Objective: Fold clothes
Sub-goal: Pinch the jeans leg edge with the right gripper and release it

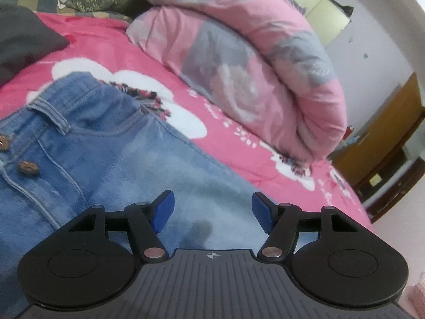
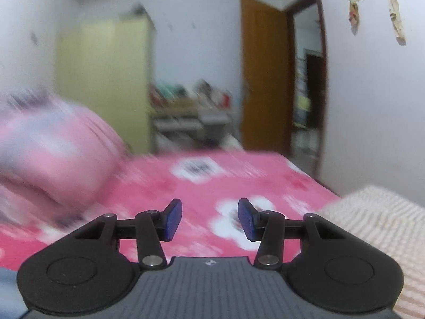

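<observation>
The faded blue denim jeans (image 1: 101, 159) lay front-up on the pink flowered bedsheet (image 1: 233, 138), directly beneath the empty, spread-fingered left gripper (image 1: 212, 212), waistband ahead-left, while the likewise spread, empty right gripper (image 2: 209, 219) faced bare sheet, farther off.

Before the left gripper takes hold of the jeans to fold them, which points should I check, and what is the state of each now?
1. left gripper open: ok.
2. left gripper over the jeans: ok.
3. Cloth between its blue pads: not ok, nothing gripped yet.
4. right gripper open: ok.
5. right gripper near the jeans: cannot tell; it faces the pink bedsheet, picture blurred.
6. Whole jeans lying flat: cannot tell; only the waist part shows.
</observation>
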{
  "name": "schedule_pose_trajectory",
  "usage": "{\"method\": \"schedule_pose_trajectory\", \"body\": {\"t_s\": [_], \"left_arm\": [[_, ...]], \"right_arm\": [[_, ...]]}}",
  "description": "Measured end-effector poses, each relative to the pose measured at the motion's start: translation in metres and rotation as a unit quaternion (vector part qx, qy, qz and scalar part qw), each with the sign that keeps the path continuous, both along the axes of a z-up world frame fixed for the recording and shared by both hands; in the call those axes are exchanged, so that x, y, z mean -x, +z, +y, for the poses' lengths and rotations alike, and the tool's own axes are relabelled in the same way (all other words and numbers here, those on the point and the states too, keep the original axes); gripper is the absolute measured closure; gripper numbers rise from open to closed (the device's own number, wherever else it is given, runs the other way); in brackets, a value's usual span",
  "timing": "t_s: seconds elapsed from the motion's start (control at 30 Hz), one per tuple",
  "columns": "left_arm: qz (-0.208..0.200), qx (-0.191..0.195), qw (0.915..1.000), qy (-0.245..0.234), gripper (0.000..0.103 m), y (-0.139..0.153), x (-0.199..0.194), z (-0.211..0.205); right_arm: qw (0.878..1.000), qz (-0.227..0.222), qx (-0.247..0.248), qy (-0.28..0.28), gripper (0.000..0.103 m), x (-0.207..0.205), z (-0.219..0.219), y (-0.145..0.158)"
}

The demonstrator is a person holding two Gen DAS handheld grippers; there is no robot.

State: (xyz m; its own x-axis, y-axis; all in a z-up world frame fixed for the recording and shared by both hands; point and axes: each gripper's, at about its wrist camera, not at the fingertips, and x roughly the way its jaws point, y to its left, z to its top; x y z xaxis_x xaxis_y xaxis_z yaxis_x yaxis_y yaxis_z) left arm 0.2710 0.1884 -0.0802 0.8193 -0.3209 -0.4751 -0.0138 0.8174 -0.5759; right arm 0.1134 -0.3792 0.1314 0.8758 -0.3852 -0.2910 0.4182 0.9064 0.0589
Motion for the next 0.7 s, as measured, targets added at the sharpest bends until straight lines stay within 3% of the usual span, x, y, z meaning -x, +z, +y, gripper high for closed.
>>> {"method": "schedule_pose_trajectory", "body": {"t_s": [0.17,0.3,0.37,0.47,0.6,0.7], "left_arm": [[0.018,-0.044,0.9989,-0.001,0.038,0.002,0.003,-0.003],[0.03,-0.062,0.9976,0.008,0.038,0.0,0.003,0.004],[0.033,-0.073,0.9967,0.015,0.038,-0.001,0.003,0.008],[0.038,-0.089,0.9949,0.026,0.038,-0.001,0.002,0.014],[0.045,-0.111,0.992,0.042,0.038,-0.002,0.001,0.023],[0.05,-0.127,0.9893,0.053,0.038,-0.002,0.0,0.029]], "right_arm": [[0.994,-0.081,-0.031,0.066,0.053,0.099,0.066,0.079],[0.982,-0.101,-0.109,0.117,0.053,0.147,0.08,0.091],[0.977,-0.081,-0.155,0.12,0.053,0.149,0.073,0.069],[0.974,-0.003,-0.205,0.097,0.052,0.116,0.052,-0.001],[0.949,0.13,-0.265,0.107,0.06,0.04,0.047,-0.111],[0.94,0.181,-0.232,0.173,0.06,-0.023,0.084,-0.157]]}}
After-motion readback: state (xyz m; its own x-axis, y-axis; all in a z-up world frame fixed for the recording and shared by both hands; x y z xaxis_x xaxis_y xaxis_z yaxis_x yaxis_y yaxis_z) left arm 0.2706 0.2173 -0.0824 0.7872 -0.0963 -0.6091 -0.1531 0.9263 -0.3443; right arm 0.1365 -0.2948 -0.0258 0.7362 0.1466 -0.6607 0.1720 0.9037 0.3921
